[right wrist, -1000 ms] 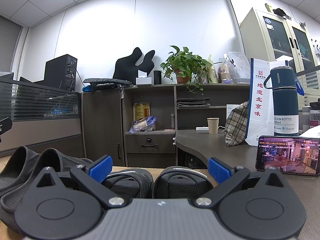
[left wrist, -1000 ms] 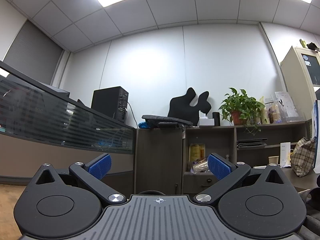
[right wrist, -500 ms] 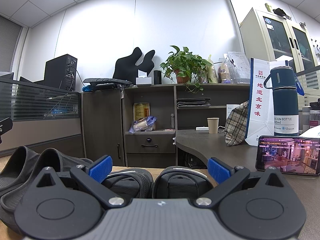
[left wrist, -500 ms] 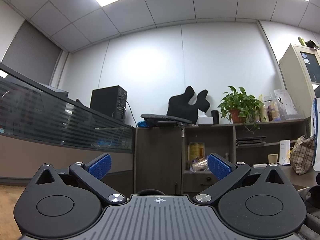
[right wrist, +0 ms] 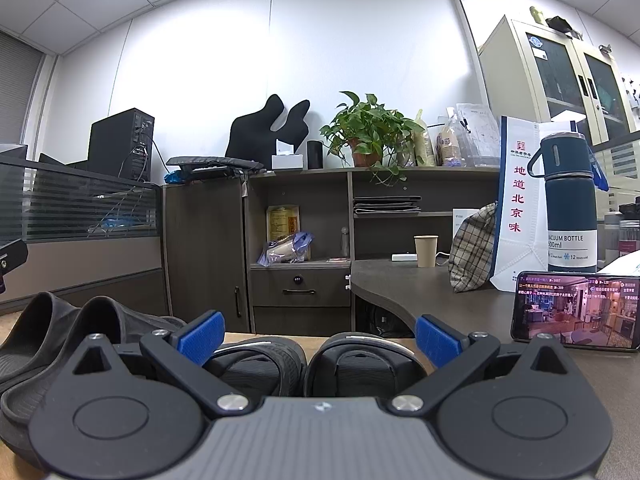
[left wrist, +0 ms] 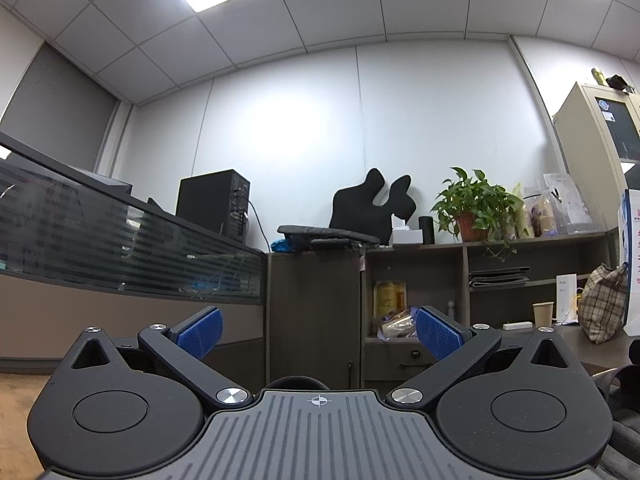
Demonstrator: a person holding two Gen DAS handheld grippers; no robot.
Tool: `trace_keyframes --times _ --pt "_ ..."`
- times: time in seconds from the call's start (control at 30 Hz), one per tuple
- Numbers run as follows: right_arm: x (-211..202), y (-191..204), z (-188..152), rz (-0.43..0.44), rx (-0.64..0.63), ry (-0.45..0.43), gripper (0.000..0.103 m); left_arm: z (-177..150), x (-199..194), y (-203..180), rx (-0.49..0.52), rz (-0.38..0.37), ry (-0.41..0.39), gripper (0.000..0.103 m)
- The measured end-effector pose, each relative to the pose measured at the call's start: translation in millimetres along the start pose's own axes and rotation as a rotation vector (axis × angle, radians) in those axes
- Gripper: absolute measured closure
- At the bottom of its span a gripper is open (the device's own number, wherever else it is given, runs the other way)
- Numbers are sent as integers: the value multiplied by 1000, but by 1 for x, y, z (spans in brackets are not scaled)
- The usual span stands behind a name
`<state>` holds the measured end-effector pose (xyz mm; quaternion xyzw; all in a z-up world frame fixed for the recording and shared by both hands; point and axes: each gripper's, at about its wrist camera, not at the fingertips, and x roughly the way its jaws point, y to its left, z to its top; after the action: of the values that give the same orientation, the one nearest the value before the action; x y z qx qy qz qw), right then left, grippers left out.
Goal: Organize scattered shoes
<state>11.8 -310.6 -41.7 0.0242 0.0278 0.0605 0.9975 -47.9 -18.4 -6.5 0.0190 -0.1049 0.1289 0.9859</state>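
Note:
In the right wrist view, two black strap sandals (right wrist: 276,364) lie side by side on the wooden table, just in front of my right gripper (right wrist: 318,336), which is open and empty. A pair of dark slides (right wrist: 60,332) lies to their left. My left gripper (left wrist: 318,332) is open and empty; it points up at the room. A dark shoe edge (left wrist: 616,384) shows at its lower right.
A phone (right wrist: 576,310) stands propped at the right, with a white bag (right wrist: 520,204) and a blue vacuum bottle (right wrist: 570,204) behind it. A dark cabinet (right wrist: 204,252) and shelves (right wrist: 360,208) stand beyond the table. A glass partition (left wrist: 120,248) runs along the left.
The left gripper has tilted slightly upward, so the room sits lower in its view. The right gripper and the shoes have not moved.

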Motion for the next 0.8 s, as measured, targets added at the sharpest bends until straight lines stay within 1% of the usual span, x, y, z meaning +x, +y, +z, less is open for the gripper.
trace_keyframes --times 0.8 --pt "0 0 0 0 0 1 0 -1 2 -1 0 3 5 0"
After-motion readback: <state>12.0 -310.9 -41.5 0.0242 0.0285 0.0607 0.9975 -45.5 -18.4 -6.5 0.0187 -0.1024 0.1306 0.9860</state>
